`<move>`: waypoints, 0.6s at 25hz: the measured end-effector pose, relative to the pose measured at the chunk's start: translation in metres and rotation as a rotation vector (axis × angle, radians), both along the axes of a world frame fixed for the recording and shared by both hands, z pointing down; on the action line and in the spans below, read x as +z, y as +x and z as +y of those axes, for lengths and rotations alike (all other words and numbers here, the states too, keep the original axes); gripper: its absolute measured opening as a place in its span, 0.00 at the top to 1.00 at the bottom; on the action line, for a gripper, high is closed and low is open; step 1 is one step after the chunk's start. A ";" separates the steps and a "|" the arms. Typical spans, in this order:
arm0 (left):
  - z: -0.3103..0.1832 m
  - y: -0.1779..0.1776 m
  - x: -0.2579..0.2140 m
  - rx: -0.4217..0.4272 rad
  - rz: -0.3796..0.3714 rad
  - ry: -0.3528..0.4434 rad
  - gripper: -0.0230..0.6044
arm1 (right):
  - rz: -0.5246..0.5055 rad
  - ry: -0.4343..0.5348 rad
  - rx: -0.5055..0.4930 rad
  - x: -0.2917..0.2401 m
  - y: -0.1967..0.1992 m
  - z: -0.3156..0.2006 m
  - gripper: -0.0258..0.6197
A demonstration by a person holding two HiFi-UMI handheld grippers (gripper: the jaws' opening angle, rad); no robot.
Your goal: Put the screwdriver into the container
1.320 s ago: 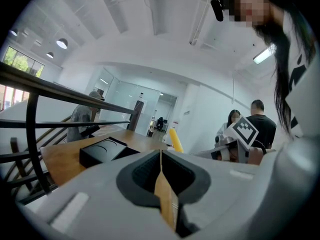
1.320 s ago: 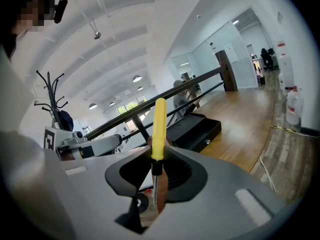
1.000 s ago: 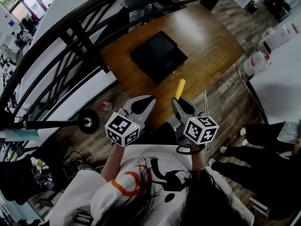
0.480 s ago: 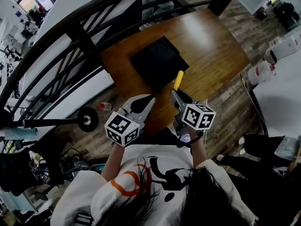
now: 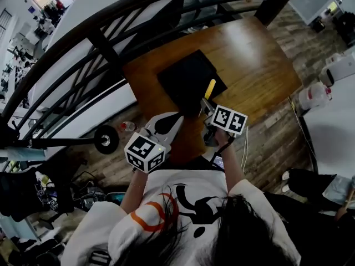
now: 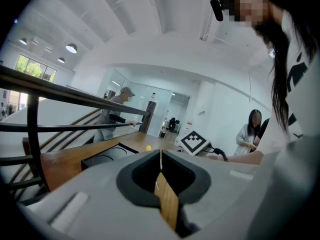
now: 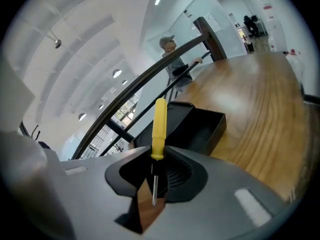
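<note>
A screwdriver with a yellow handle (image 5: 209,88) and thin metal shaft (image 7: 154,181) is clamped by its shaft in my right gripper (image 5: 206,105), which is shut on it. The handle (image 7: 160,126) sticks out forward past the jaws. It reaches over the near right edge of the black open container (image 5: 188,79) on the wooden table (image 5: 260,60). In the right gripper view the container (image 7: 197,126) lies just beyond the handle. My left gripper (image 5: 166,123) hovers at the table's near edge, shut with nothing in it (image 6: 161,159). From there the container (image 6: 102,158) lies ahead to the left.
A black curved railing (image 5: 105,43) runs along the table's far left side. Below it on the floor are a black wheel (image 5: 105,141) and a small bottle (image 5: 126,126). A white jug (image 5: 314,96) stands right of the table. People stand in the background (image 6: 252,129).
My right gripper has carried the screwdriver forward, so the yellow handle went from the bare tabletop to the container's near right edge. The left gripper has barely moved.
</note>
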State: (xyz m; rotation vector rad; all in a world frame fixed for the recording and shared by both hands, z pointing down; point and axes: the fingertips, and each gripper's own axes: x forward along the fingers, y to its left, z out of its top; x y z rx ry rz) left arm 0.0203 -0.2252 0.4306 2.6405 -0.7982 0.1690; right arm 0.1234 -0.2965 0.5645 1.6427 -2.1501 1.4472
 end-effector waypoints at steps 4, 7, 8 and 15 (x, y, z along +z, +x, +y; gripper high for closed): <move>-0.013 -0.004 0.000 -0.025 -0.010 -0.004 0.96 | -0.014 -0.080 0.037 0.024 0.002 -0.020 0.81; -0.020 -0.008 0.001 -0.043 -0.014 -0.008 0.96 | -0.004 -0.140 0.071 0.039 0.005 -0.029 0.81; -0.021 -0.009 0.002 -0.048 -0.015 -0.010 0.96 | -0.005 -0.155 0.084 0.042 0.007 -0.032 0.81; -0.027 -0.011 0.007 -0.059 -0.019 -0.020 0.96 | 0.010 -0.199 0.100 0.055 0.013 -0.044 0.81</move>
